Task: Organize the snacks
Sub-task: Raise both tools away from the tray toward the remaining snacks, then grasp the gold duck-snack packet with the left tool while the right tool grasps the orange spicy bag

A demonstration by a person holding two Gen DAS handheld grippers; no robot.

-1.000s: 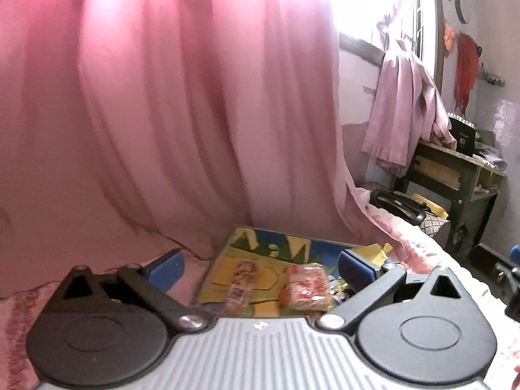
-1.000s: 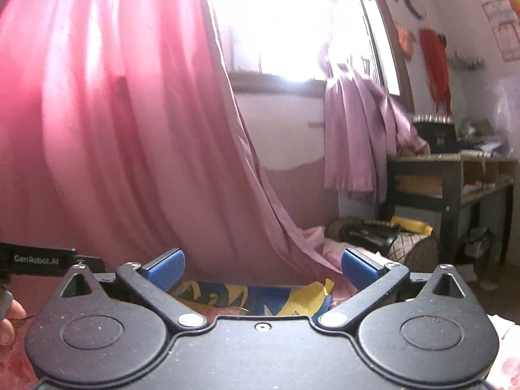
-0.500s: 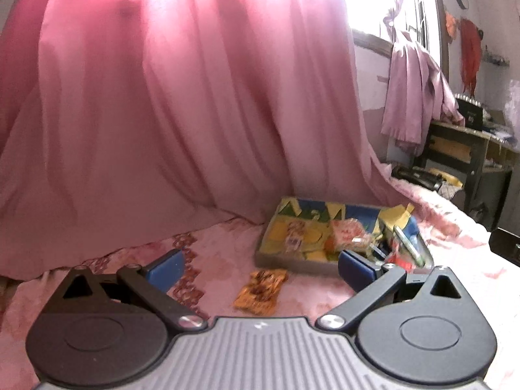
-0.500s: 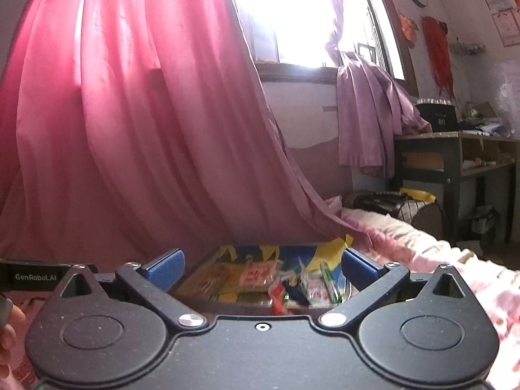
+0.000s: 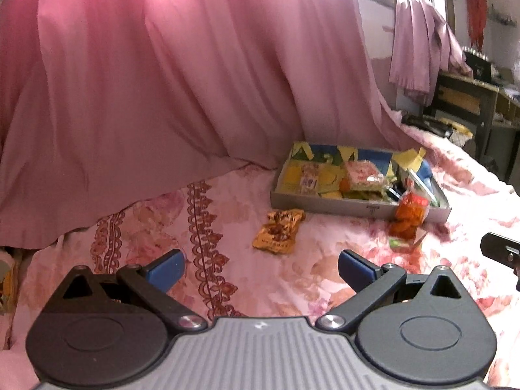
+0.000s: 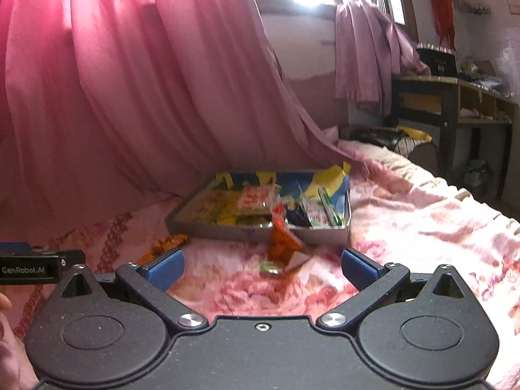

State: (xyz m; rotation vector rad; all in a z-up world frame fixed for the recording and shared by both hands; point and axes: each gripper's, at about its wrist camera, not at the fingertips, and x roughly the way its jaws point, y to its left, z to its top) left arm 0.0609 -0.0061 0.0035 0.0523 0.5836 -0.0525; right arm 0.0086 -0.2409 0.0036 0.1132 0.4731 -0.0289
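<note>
**Two open hand-held grippers over a bed, snacks in and beside a shallow box**

The landmark is a shallow grey box [image 5: 357, 206] with a yellow-and-blue lining, lying on a bed [image 5: 247, 279] covered in a pink floral sheet. Inside the box sit several snack packets, among them a clear red-printed packet [image 5: 360, 174] near the middle and a green-and-white stick-shaped packet [image 6: 329, 208] toward its right end; the rest are too jumbled to tell apart.

Two packets lie on the sheet outside the box. A brown-gold packet [image 5: 279, 232] lies just in front of the box's near wall, toward its left end. An orange-red packet [image 5: 408, 216] leans against the near wall toward the right end, its top at the rim; a small green-and-white bit [image 6: 269, 268] lies on the sheet just in front of it.

The left hand-held gripper [image 5: 260, 268] hovers over the sheet in front of the box, its blue pads spread wide and holding nothing. The right hand-held gripper [image 6: 261, 268] is likewise spread wide and empty, in front of the box's right half, with the orange-red packet seen between its pads.

A pink curtain [image 5: 162, 81] hangs behind the box and drapes onto the bed. To the right of the box, beyond the bed, stands a dark bench [image 6: 455, 104] with shelves.
</note>
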